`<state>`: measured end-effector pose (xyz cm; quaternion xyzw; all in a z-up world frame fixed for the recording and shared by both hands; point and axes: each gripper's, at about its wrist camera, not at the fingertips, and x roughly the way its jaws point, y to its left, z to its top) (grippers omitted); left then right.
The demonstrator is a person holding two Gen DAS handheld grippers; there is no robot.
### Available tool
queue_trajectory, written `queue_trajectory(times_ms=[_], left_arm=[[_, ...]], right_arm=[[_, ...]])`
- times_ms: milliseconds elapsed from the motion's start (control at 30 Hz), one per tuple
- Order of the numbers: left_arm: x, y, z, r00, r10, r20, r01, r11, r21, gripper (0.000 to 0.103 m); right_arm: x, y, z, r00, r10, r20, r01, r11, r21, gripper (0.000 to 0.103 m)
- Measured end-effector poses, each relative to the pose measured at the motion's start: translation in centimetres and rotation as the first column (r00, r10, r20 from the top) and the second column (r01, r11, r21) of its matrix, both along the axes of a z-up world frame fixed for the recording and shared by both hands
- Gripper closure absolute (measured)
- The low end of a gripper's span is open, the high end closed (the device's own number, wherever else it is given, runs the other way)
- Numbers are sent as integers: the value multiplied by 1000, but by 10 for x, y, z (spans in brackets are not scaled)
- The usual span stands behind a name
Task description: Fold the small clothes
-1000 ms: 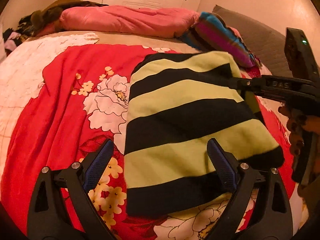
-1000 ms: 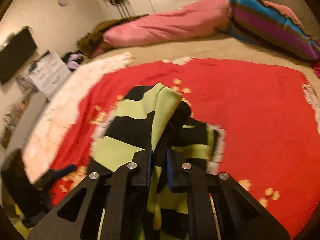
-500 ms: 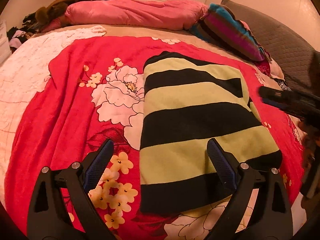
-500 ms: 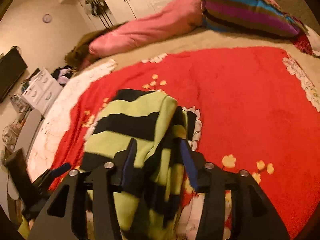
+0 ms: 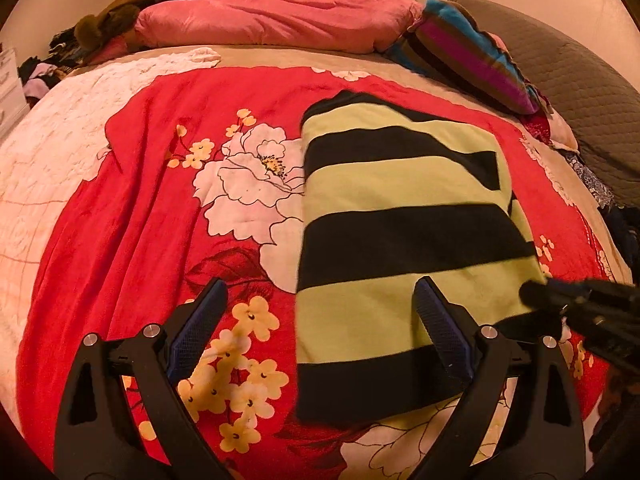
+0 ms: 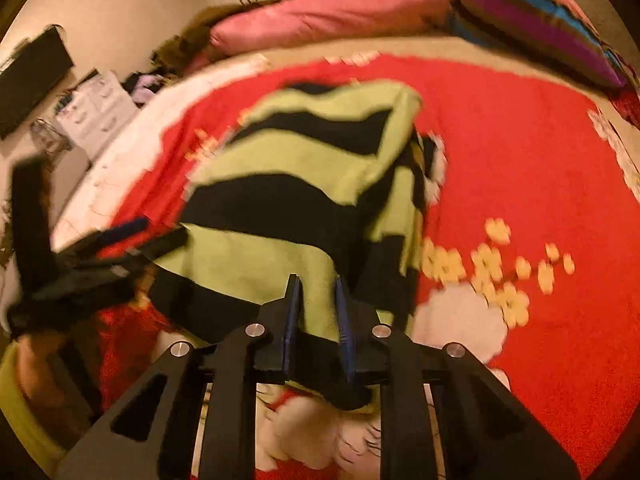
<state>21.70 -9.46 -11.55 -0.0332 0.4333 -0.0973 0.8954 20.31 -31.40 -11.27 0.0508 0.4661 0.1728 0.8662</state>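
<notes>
step: second fold | striped garment (image 5: pixel 400 240) flat on bed (image 5: pixel 120 220), near edge between my right fingers (image 6: pixel 291 320) | right gripper (image 6: pixel 316 316) pinching that hem | left gripper (image 5: pixel 320 328) spread wide, holding nothing | advice: I'd grip the hem's other corner, lift both evenly.

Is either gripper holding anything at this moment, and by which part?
The right gripper pinches the striped garment at its near hem edge. The left gripper is open, holding nothing.

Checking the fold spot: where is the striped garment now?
In the left wrist view, the striped garment lies right of centre on the red floral blanket, beside the white flower print, below the striped pillow.
</notes>
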Motion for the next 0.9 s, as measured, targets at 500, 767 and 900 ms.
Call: queue_trajectory(times_ms=[500,767,900], left_arm=[[0,1,3,1000,7,10,-7,1000,3,16],[0,2,6,1000,20,21,-20,1000,3,15],[-1,4,7,999,29,27,-29,1000,6,15]], right_arm=[[-8,-21,18,998,-52,39,49,997,67,62],[-1,-42,34,988,-131,81,123,988,96,44],[1,-49,38,983,-156,95,146,984,105,35]])
